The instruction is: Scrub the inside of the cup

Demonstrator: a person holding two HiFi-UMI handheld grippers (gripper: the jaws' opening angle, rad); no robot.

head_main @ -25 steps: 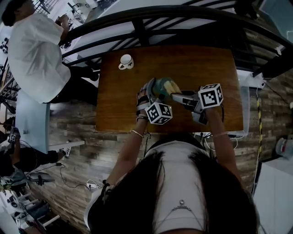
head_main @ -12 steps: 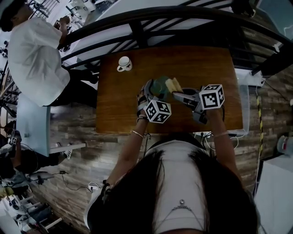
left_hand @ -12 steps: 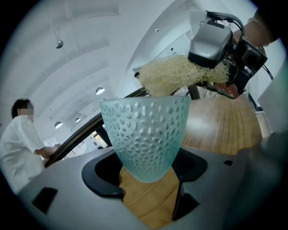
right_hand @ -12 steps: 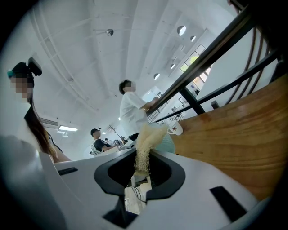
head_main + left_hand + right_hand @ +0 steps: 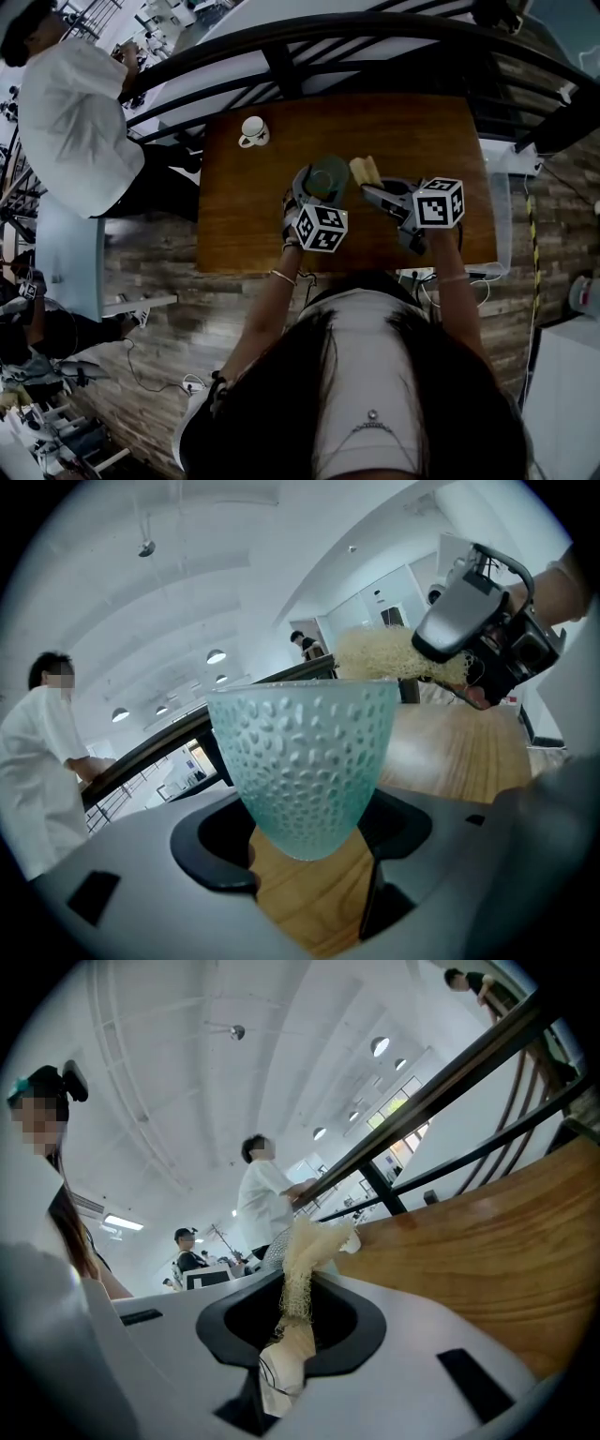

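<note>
Left tongs point(image 5: 305, 853) clamp the pale green dimpled glass cup point(image 5: 302, 761) over the brown wooden surface point(image 5: 244, 206). Right tongs point(image 5: 289, 1330) pinch a beige mesh scrubber point(image 5: 302, 1255) just beside the cup's rim.

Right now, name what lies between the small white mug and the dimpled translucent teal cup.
Head view: only bare brown wooden tabletop between the small white mug and the dimpled translucent teal cup.

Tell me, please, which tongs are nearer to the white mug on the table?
Left. The left tongs, gripping the green cup, are nearest the mug; the right tongs, holding the scrubber, lie farther right, beyond the cup.
</note>
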